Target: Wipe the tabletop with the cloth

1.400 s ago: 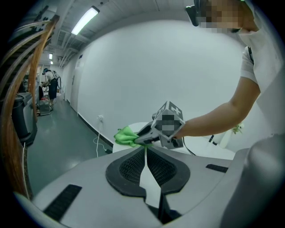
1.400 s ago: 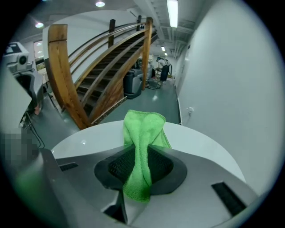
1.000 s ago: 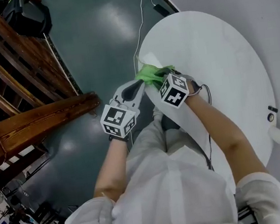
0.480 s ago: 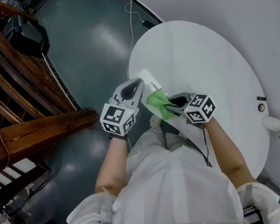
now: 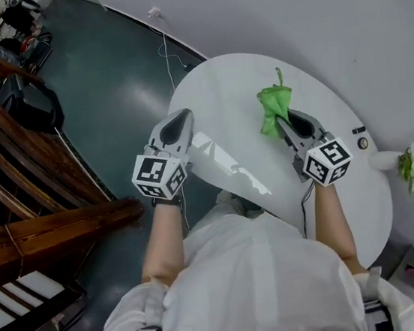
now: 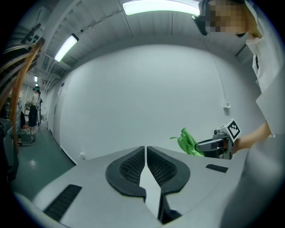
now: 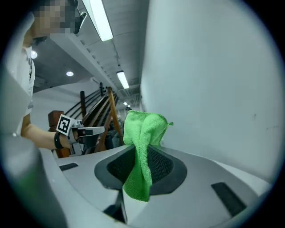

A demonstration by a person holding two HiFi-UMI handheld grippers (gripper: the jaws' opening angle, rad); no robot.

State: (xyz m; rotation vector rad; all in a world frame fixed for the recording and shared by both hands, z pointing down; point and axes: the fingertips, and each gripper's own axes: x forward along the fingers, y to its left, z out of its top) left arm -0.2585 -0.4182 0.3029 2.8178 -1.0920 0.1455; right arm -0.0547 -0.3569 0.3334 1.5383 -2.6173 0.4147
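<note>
A bright green cloth (image 5: 273,109) hangs bunched from my right gripper (image 5: 284,122), which is shut on it and held above the middle of the round white tabletop (image 5: 318,146). In the right gripper view the cloth (image 7: 141,147) sticks up and drapes down between the jaws. My left gripper (image 5: 180,120) is shut with nothing in it, raised at the table's left edge. The left gripper view shows its pads (image 6: 133,165) pressed together, with the cloth (image 6: 189,142) and the right gripper (image 6: 199,146) off to the right.
A white vase with flowers (image 5: 411,164) and a small dark round object (image 5: 362,143) sit near the table's right side. A cable (image 5: 164,49) runs over the dark green floor. Wooden stair railings (image 5: 26,169) stand at the left. A white wall lies behind the table.
My right gripper has lifted the cloth from the table's near-left edge and carried it up and to the right. The left gripper stayed at the left edge. The head view has swung.
</note>
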